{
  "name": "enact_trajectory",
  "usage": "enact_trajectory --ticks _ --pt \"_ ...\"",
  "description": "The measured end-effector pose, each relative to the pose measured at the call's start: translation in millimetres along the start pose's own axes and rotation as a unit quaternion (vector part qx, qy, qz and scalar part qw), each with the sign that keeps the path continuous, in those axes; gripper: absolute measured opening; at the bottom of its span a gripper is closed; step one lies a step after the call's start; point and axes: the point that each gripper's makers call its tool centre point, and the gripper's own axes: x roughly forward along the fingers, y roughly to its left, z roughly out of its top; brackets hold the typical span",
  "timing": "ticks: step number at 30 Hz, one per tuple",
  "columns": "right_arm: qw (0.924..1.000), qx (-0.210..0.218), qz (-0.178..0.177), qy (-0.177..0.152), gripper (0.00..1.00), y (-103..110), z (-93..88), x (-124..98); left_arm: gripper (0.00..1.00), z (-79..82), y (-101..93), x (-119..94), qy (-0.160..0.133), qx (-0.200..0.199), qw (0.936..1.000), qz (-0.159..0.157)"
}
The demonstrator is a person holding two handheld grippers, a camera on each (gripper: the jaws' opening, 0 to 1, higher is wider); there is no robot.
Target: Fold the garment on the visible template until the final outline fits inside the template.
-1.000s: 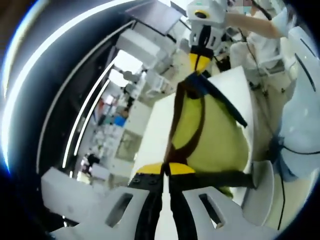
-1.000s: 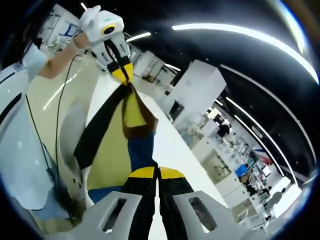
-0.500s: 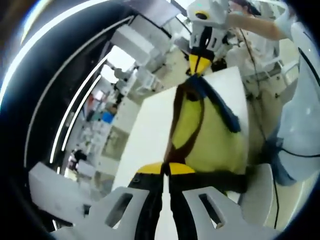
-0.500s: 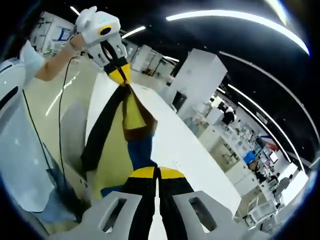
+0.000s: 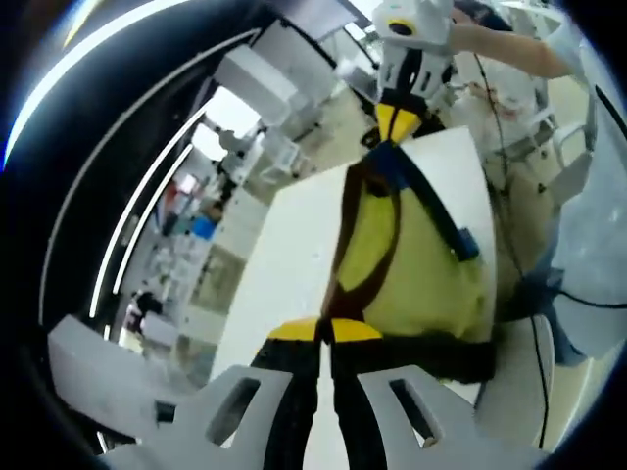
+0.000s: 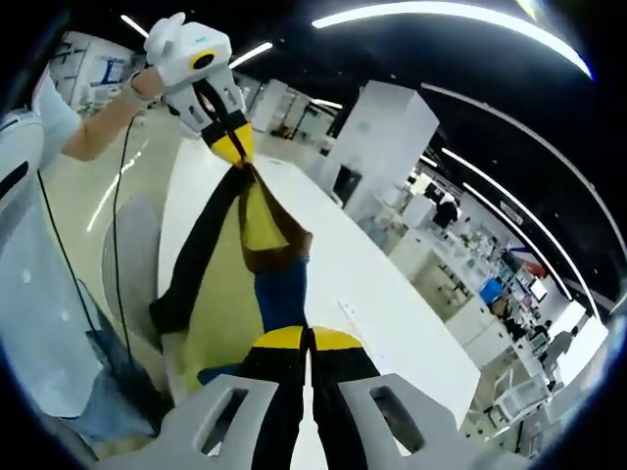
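Your left gripper (image 5: pixel 325 331) and right gripper (image 6: pixel 307 338) each clamp the yellow, brown and blue cloth garment (image 5: pixel 411 264), stretched above the white table (image 5: pixel 294 255). Right gripper view adds your raised forearm (image 6: pixel 93 137).

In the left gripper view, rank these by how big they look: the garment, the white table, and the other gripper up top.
1. White table, though the garment hides much of it.
2. Garment, a close second; its nearness to the camera makes this unsure.
3. Right gripper, clearly smallest, being farthest away.
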Motion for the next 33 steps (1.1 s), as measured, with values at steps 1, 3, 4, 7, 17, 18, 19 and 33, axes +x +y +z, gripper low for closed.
enact_trajectory --ticks 1,3,4,7,17,18,19,33 --pt "1.0000 0.002 -0.001 0.001 0.01 -0.9 -0.6 2.0 0.00 -2.6 1.6 3.0 0.000 -0.002 1.0000 -0.002" --pt "1.0000 0.007 -0.002 0.004 0.01 -2.6 -2.2 6.1 0.00 -5.3 3.1 6.8 -0.002 -0.004 1.0000 -0.008" --pt "0.9999 0.011 -0.003 0.007 0.01 -3.7 -3.5 9.6 0.00 -7.7 4.5 10.0 -0.002 -0.007 0.9999 -0.012" --pt "0.9998 0.017 -0.006 0.010 0.01 -5.6 -4.9 15.9 0.00 -13.0 7.9 16.0 0.000 -0.009 0.9998 -0.015" --pt "0.9987 0.045 -0.014 0.020 0.01 -16.8 -17.5 35.6 0.00 -23.0 18.7 38.8 -0.003 -0.015 0.9998 -0.013" --pt "0.9986 0.046 -0.014 0.023 0.01 -19.3 -20.0 37.8 0.00 -23.1 19.7 42.7 -0.003 -0.017 0.9998 -0.013" --pt "0.9985 0.047 -0.014 0.024 0.01 -20.9 -21.7 39.3 0.00 -23.2 20.4 45.7 -0.002 -0.019 0.9997 -0.013" --pt "0.9980 0.049 0.031 0.025 0.01 -55.9 -53.8 68.9 0.00 -32.6 33.4 106.1 0.029 -0.068 0.9972 -0.012"
